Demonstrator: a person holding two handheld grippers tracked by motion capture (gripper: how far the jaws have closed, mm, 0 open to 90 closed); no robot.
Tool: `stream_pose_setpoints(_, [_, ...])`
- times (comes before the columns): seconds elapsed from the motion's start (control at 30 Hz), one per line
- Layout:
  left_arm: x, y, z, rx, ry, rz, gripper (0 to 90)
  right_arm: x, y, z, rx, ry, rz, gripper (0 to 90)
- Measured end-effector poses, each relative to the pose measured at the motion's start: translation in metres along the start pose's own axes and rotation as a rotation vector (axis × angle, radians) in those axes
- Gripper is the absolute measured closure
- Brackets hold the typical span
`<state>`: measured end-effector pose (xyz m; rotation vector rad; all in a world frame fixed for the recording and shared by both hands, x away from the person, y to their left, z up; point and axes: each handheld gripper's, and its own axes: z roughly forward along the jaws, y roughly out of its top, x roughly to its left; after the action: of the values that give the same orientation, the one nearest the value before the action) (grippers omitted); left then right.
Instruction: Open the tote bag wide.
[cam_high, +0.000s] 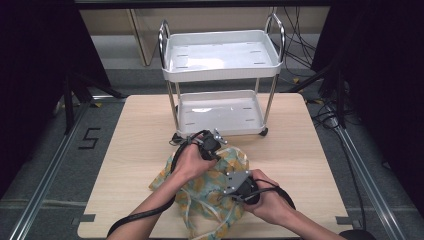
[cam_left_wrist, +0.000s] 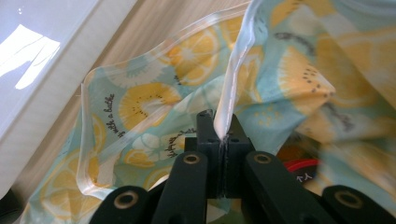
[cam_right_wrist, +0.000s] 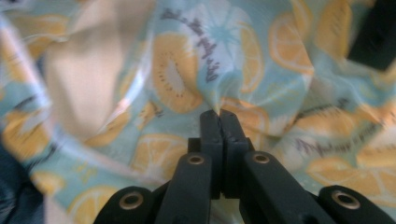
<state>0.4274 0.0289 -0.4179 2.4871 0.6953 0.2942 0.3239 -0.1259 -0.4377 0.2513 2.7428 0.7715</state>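
1. High view: crumpled sheet of thin plastic film printed with yellow citrus slices on pale blue (cam_high: 210, 187) lies on the near middle of the light wooden table (cam_high: 300, 160), between both hands. Its near end is cut off by the bottom frame edge and its full outline is hard to make out.
2. Left gripper (cam_high: 210, 146), black with a grey plate, sits at the far edge of the film. Left hand (cam_high: 189, 162) covers part of the film there.
3. Left gripper view: jaws are closed on a clear seam strip of the film (cam_left_wrist: 140, 105), which rises straight up from between the pads. Small script printed on the film is too small to read. A red part low at the right is blurred and half hidden.
4. Right gripper (cam_high: 240, 186) rests on the film's right side, and the right hand (cam_high: 270, 202) behind it hides the film's edge.
5. Right gripper view: jaws are pressed together, pinching a fold of the film (cam_right_wrist: 187, 79) at the tips. The picture is blurred. A dark shape at the upper right corner is cut off and cannot be identified.
6. White two-shelf cart with chrome posts (cam_high: 220, 67) stands on the far side of the table, apart from the film. Its lower shelf is partly behind the posts.
7. Black cables (cam_high: 300, 47) lie on the floor behind the cart at the right, tangled and hard to follow.
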Motion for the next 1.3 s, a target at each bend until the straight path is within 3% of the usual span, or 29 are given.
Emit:
stream_pose_setpoints(0.13, [0.002,-0.001,0.003,0.028,0.022,0.001,88.7,0.007,0.003,-0.004,-0.006,0.052,-0.088,90.0])
stream_pose_setpoints(0.17, [0.002,-0.002,0.004,0.033,0.027,-0.014,88.7,0.010,0.003,-0.005,-0.005,0.084,-0.109,90.0])
stream_pose_setpoints(0.2, [0.004,-0.003,0.005,0.039,0.034,-0.006,88.8,0.012,0.002,-0.005,-0.004,0.100,-0.117,90.0])
stream_pose_setpoints(0.23, [0.006,-0.004,0.006,0.048,0.041,-0.002,88.8,0.018,0.000,-0.007,0.024,0.120,-0.069,90.0])
stream_pose_setpoints(0.3, [0.007,-0.006,0.008,0.060,0.047,-0.009,88.8,0.017,0.000,-0.007,0.008,0.138,-0.131,90.0])
stream_pose_setpoints(0.33, [0.009,-0.007,0.009,0.066,0.049,-0.009,88.8,0.020,-0.003,-0.007,0.015,0.150,-0.106,90.0])
stream_pose_setpoints(0.47, [0.013,-0.012,0.012,0.084,0.055,-0.039,88.8,0.020,-0.008,-0.006,0.044,0.194,-0.155,90.0])
stream_pose_setpoints(0.5, [0.015,-0.012,0.013,0.091,0.068,-0.023,88.8,0.021,-0.010,-0.005,0.053,0.194,-0.165,90.0])
stream_pose_setpoints(0.57, [0.017,-0.015,0.016,0.097,0.064,-0.052,88.8,0.022,-0.015,-0.003,0.079,0.221,-0.159,90.0])
stream_pose_setpoints(0.6, [0.019,-0.016,0.016,0.105,0.071,-0.035,88.8,0.023,-0.017,-0.002,0.088,0.228,-0.155,90.0])
stream_pose_setpoints(0.63, [0.018,-0.017,0.017,0.108,0.068,-0.061,88.8,0.023,-0.018,0.000,0.096,0.235,-0.171,90.0])
stream_pose_setpoints(0.7, [0.020,-0.019,0.018,0.116,0.082,-0.040,88.8,0.023,-0.021,0.002,0.111,0.253,-0.174,90.0])
stream_pose_setpoints(0.73, [0.020,-0.020,0.019,0.117,0.081,-0.067,88.8,0.023,-0.023,0.003,0.116,0.260,-0.175,90.0])
stream_pose_setpoints(0.8, [0.024,-0.021,0.019,0.127,0.100,-0.037,88.8,0.024,-0.025,0.004,0.133,0.275,-0.176,90.0])
stream_pose_setpoints(0.87, [0.026,-0.023,0.020,0.131,0.097,-0.059,88.8,0.026,-0.027,0.005,0.140,0.290,-0.176,90.0])
stream_pose_setpoints(0.9, [0.026,-0.024,0.020,0.129,0.100,-0.073,88.8,0.026,-0.028,0.005,0.145,0.281,-0.167,90.0])
stream_pose_setpoints(0.97, [0.028,-0.025,0.020,0.134,0.106,-0.063,88.7,0.026,-0.030,0.004,0.151,0.292,-0.160,90.0])
stream_pose_setpoints(1.0, [0.028,-0.027,0.020,0.133,0.106,-0.084,88.7,0.026,-0.030,0.004,0.153,0.290,-0.151,90.0])
stream_pose_setpoints(1.1, [0.031,-0.028,0.021,0.134,0.113,-0.069,88.6,0.027,-0.031,0.004,0.160,0.308,-0.165,90.0])
stream_pose_setpoints(1.17, [0.029,-0.029,0.022,0.132,0.112,-0.087,88.2,0.029,-0.031,0.004,0.161,0.307,-0.165,90.0])
stream_pose_setpoints(1.2, [0.029,-0.029,0.022,0.130,0.113,-0.083,87.8,0.029,-0.032,0.004,0.164,0.310,-0.142,90.0])
stream_pose_setpoints(1.27, [0.028,-0.029,0.020,0.119,0.116,-0.080,85.0,0.028,-0.032,0.004,0.153,0.306,-0.140,90.0])
stream_pose_setpoints(1.3, [0.028,-0.030,0.019,0.114,0.118,-0.082,82.8,0.029,-0.032,0.003,0.159,0.311,-0.102,90.0])
